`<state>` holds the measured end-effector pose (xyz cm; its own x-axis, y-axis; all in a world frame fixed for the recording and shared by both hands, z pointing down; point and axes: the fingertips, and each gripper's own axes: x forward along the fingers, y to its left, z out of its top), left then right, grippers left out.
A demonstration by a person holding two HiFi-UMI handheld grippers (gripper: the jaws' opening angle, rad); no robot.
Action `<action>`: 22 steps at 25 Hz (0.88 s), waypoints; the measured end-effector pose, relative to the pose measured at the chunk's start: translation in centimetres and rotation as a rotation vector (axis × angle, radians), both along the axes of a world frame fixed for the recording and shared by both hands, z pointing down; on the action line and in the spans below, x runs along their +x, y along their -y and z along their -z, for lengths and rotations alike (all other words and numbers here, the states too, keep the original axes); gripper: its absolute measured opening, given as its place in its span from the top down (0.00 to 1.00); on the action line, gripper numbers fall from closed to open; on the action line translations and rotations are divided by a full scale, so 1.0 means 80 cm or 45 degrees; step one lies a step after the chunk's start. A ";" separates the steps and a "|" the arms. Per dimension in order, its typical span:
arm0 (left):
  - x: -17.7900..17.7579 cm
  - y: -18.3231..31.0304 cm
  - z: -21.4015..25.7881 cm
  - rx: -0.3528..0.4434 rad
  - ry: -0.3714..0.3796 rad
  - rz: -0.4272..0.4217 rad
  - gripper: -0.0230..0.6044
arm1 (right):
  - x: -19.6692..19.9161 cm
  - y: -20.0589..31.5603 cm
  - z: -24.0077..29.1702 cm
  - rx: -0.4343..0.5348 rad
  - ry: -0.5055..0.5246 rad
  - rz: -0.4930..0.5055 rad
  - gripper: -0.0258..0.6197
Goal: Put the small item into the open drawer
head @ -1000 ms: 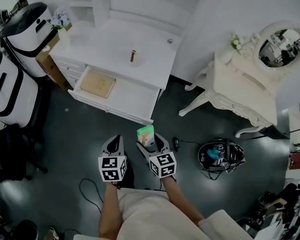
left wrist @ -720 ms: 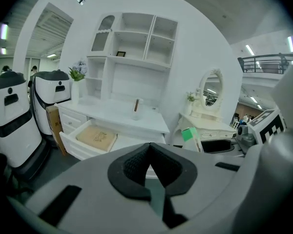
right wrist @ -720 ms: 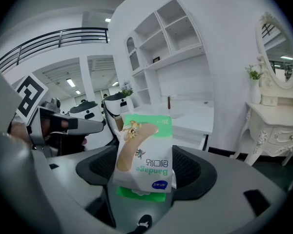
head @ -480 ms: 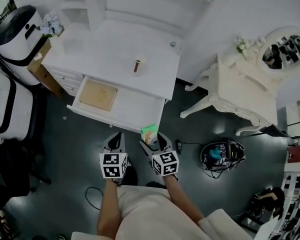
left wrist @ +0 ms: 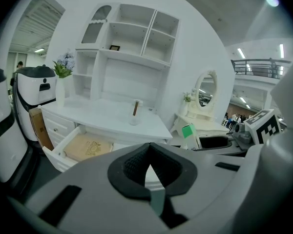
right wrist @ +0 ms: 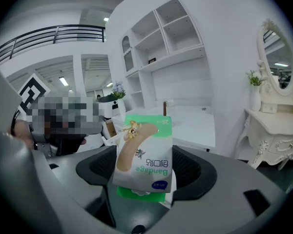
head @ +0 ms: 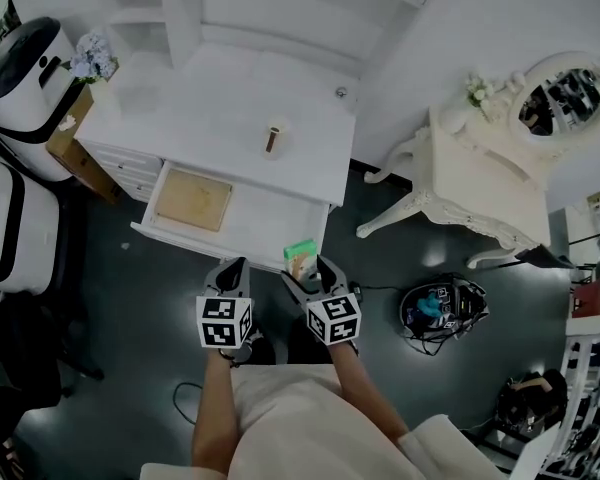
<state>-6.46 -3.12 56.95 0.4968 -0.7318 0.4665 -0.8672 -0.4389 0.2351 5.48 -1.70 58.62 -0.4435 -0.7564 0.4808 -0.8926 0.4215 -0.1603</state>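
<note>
Right tool (head: pixel 308 274) clamped on bandage box (head: pixel 300 254); left tool (left wrist: pixel 147 166) closed, empty; box held low and tilted, so it may slip short of drawer (head: pixel 270 216).

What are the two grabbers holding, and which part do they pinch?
The right gripper pinches the green bandage box by its lower end; the rest sticks out past the jaws. The left gripper is shut and holds nothing.

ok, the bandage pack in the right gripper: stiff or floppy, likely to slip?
The bandage pack is probably thin card: flat faces, crisp edges, so fairly stiff but crushable. Likely light, since the right gripper holds it up by its lower end alone. Smooth printed faces may slip.
</note>
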 end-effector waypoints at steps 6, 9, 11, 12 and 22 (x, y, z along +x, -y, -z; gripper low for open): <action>-0.011 0.015 -0.005 -0.019 0.000 0.062 0.94 | -0.003 0.030 0.003 0.012 0.003 0.062 0.38; -0.018 0.030 -0.005 -0.024 0.011 0.126 0.94 | -0.006 0.054 0.001 0.004 0.002 0.117 0.38; -0.022 0.039 -0.003 -0.025 0.022 0.162 0.94 | -0.010 0.070 0.003 -0.002 0.002 0.157 0.38; -0.023 0.043 -0.003 -0.028 0.027 0.178 0.94 | -0.012 0.077 0.003 -0.006 -0.001 0.180 0.38; -0.019 0.070 -0.008 -0.079 0.052 0.349 0.94 | -0.029 0.143 -0.015 -0.071 -0.048 0.458 0.38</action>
